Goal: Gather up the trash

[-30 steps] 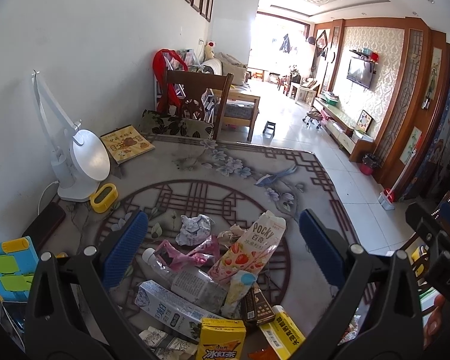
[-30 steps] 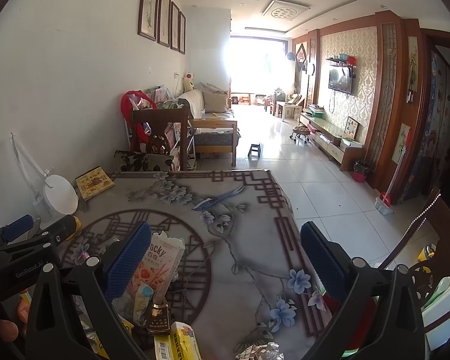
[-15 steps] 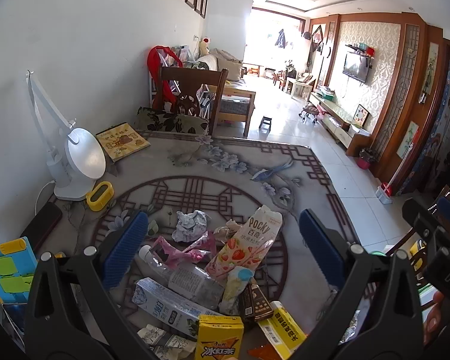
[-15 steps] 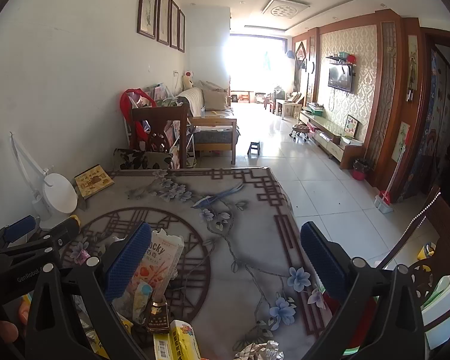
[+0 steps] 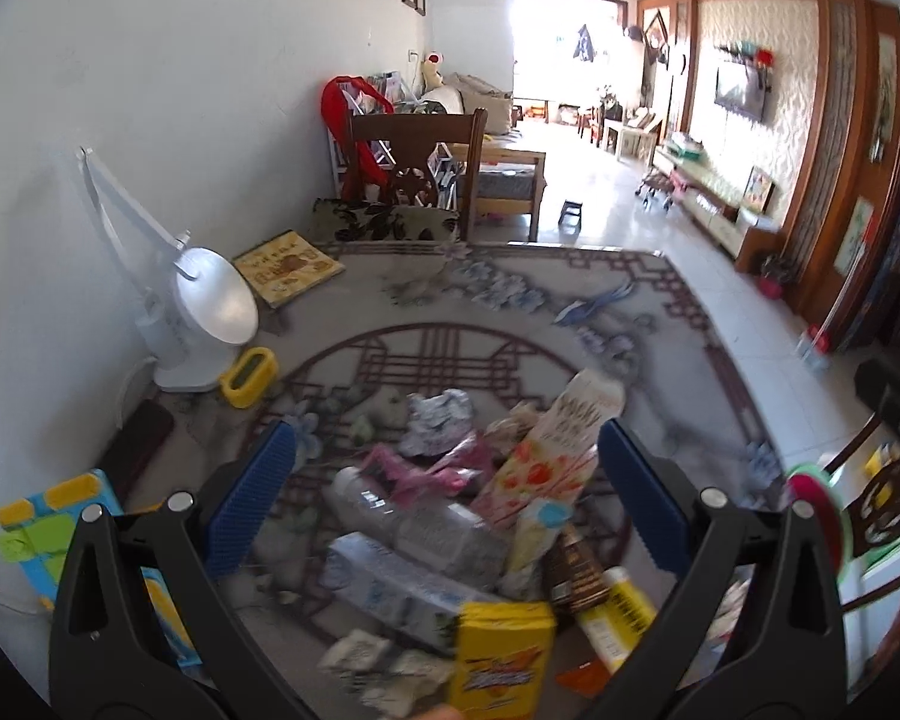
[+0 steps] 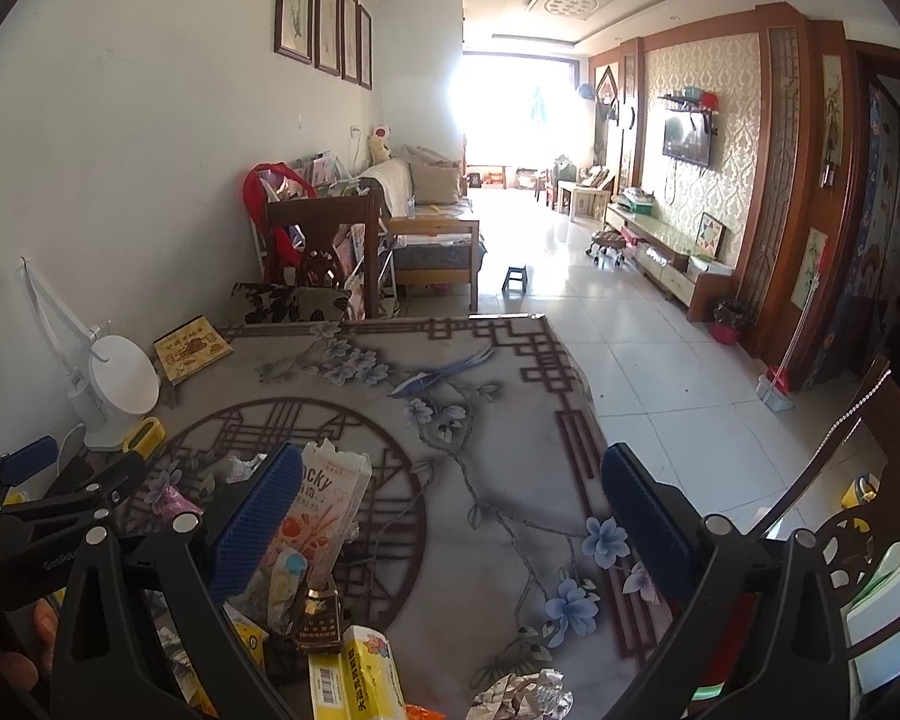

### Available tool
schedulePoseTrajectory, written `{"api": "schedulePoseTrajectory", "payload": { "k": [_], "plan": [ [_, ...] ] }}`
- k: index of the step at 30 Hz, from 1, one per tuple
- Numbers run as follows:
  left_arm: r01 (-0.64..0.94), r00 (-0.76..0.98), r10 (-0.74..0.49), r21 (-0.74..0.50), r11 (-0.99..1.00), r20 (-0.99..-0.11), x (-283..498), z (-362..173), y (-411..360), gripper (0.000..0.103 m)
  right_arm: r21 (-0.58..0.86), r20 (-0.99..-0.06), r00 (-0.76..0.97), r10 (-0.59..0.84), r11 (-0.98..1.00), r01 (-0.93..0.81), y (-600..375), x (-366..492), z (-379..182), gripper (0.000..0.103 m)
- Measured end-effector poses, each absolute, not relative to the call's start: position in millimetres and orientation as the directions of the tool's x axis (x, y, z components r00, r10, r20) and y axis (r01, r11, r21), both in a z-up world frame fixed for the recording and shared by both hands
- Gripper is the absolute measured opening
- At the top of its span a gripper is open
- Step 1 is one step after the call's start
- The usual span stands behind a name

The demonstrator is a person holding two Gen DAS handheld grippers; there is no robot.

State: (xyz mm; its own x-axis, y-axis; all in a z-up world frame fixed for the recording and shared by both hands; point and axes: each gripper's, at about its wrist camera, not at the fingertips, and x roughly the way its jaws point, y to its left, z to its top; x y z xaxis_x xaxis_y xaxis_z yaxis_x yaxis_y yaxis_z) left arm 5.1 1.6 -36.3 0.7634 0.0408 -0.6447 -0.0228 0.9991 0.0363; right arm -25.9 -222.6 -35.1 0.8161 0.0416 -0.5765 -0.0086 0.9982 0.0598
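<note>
Your left gripper (image 5: 444,498) spread wide above the trash pile, nothing pinched, Pocky box (image 5: 549,456) lying mid-table (image 5: 660,324), long axis running from you up toward the far right, your right gripper (image 6: 450,516) spread, empty.

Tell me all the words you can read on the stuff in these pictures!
"ocky": on the tall snack box with strawberries; its first letter is hidden behind the right gripper.
"GenRobo": on the black body of the left gripper; the rest is cut off.
Too blurred to read: yellow drink box, white carton, yellow book, and the barcoded yellow carton.
</note>
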Motion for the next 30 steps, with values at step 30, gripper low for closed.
{"api": "schedulePoseTrajectory", "payload": {
  "k": [30],
  "plan": [
    [-0.205,0.271,-0.129,-0.188,0.96,-0.954,-114,-203,93,0.099,0.346,-0.851,0.263,0.455,0.862,-0.371,-91,2,-165,0.063]
  ]
}}
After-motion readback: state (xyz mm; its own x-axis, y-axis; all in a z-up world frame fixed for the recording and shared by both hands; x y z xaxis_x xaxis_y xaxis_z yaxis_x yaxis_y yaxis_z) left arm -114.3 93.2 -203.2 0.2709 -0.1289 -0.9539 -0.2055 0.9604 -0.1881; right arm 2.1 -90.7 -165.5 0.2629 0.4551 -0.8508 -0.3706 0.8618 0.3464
